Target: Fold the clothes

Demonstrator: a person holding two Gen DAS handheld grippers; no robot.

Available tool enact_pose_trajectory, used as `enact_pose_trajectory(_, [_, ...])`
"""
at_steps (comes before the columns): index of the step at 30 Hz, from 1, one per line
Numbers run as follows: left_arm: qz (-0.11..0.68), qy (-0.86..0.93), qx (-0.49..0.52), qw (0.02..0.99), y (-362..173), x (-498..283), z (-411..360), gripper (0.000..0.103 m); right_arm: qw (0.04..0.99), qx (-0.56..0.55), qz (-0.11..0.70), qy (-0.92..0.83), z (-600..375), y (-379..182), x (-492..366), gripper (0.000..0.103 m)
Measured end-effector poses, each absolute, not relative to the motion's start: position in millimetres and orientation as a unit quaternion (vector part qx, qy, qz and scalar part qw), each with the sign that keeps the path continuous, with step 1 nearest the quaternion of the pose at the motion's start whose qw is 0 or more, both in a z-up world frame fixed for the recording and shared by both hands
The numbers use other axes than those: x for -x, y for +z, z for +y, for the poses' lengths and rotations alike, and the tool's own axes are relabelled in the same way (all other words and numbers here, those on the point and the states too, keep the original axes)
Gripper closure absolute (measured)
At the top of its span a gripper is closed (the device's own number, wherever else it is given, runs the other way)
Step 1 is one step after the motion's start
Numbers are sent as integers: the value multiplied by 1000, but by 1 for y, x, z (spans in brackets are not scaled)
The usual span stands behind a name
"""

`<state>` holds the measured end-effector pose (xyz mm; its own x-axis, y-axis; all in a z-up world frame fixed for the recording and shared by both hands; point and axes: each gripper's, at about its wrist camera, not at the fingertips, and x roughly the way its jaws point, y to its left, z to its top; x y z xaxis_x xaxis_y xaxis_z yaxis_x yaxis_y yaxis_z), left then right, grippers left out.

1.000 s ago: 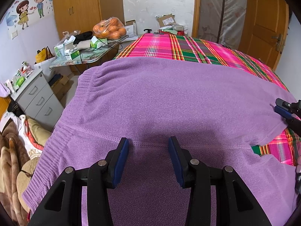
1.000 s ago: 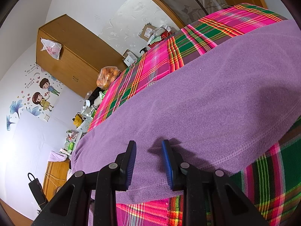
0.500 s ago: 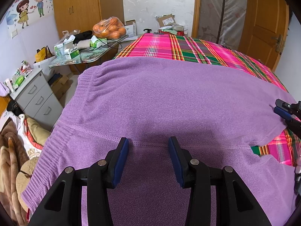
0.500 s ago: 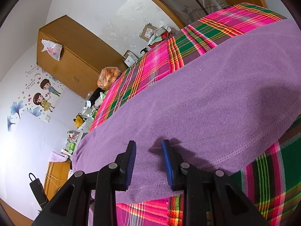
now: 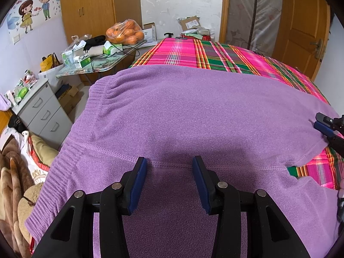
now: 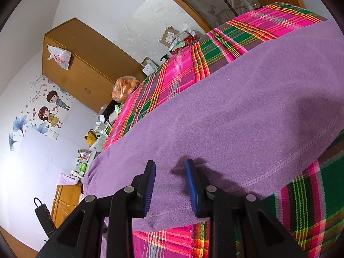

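Observation:
A purple fleece garment lies spread flat across the bed's pink-and-green plaid sheet, its ribbed band at the left edge. My left gripper hovers open just over a stitched seam near the garment's front, with fabric under its blue pads and nothing pinched. In the right wrist view the same garment fills the middle. My right gripper stands open over its hemmed right end, the cloth lying flat beneath the jaws. The right gripper also shows at the far right of the left wrist view.
A side table with a bag of oranges and boxes stands at the bed's far left corner. A grey drawer cabinet and piled blankets lie left of the bed. A wooden wardrobe and door stand behind.

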<state>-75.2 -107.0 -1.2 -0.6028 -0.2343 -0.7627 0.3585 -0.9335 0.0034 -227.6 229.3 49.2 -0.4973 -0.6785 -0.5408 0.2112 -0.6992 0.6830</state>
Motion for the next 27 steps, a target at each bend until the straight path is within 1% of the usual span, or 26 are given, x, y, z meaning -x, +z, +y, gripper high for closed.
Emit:
enact_pose_trajectory(23, [92, -894, -409, 158, -1, 73, -111, 57, 258, -419, -265, -829, 224, 49, 228, 73])
enact_pose_trajectory(27, [98, -895, -408, 150, -1, 72, -113, 53, 257, -418, -265, -830, 222, 50, 227, 73])
